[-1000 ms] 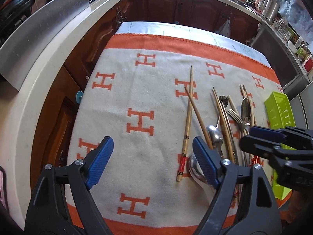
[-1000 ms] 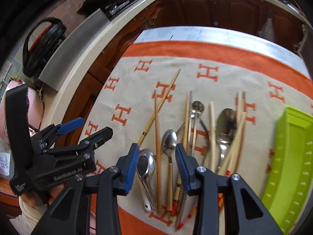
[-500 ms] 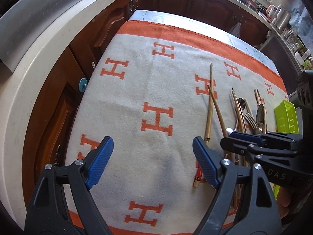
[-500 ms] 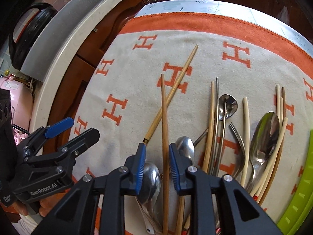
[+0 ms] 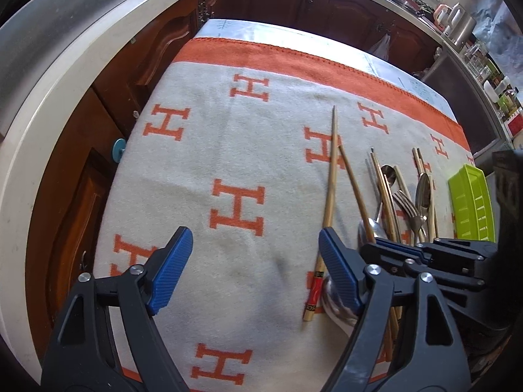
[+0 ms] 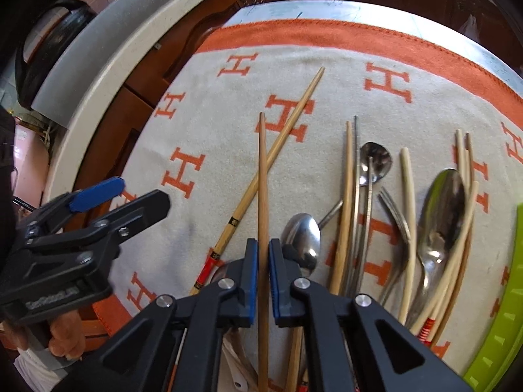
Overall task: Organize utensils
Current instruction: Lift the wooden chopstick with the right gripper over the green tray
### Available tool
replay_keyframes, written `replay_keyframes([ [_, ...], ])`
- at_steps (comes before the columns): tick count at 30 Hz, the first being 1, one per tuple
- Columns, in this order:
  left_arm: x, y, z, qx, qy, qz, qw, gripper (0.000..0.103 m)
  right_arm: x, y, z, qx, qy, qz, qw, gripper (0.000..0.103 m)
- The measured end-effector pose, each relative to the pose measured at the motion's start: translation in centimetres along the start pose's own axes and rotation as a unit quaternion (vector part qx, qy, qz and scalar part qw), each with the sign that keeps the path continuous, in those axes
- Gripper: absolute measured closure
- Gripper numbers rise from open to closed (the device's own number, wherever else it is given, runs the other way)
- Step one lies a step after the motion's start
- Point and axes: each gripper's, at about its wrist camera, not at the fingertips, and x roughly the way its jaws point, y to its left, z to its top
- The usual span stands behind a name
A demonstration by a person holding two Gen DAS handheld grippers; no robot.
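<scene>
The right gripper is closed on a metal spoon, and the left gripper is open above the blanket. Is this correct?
Not quite. The right wrist view shows the right gripper closed on a brown wooden chopstick, not a metal spoon; a spoon lies just beside it on the blanket. The rest holds: the left gripper is open above the blanket.
</scene>
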Motion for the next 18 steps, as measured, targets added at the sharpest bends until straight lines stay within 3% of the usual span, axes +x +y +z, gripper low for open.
replay_keyframes([
  [9, 2.3, -4.0, 1.3, 0.035, 0.013, -0.019, 0.9991, 0.048, -7.5, -3.8, -2.8, 0.073, -0.068, 0.051, 0.994, 0.097],
  [18, 5.7, -6.7, 1.6, 0.074, 0.035, 0.023, 0.9964, 0.073, -11.6, -8.3, -7.7, 0.136, -0.099, 0.029, 0.985, 0.097],
])
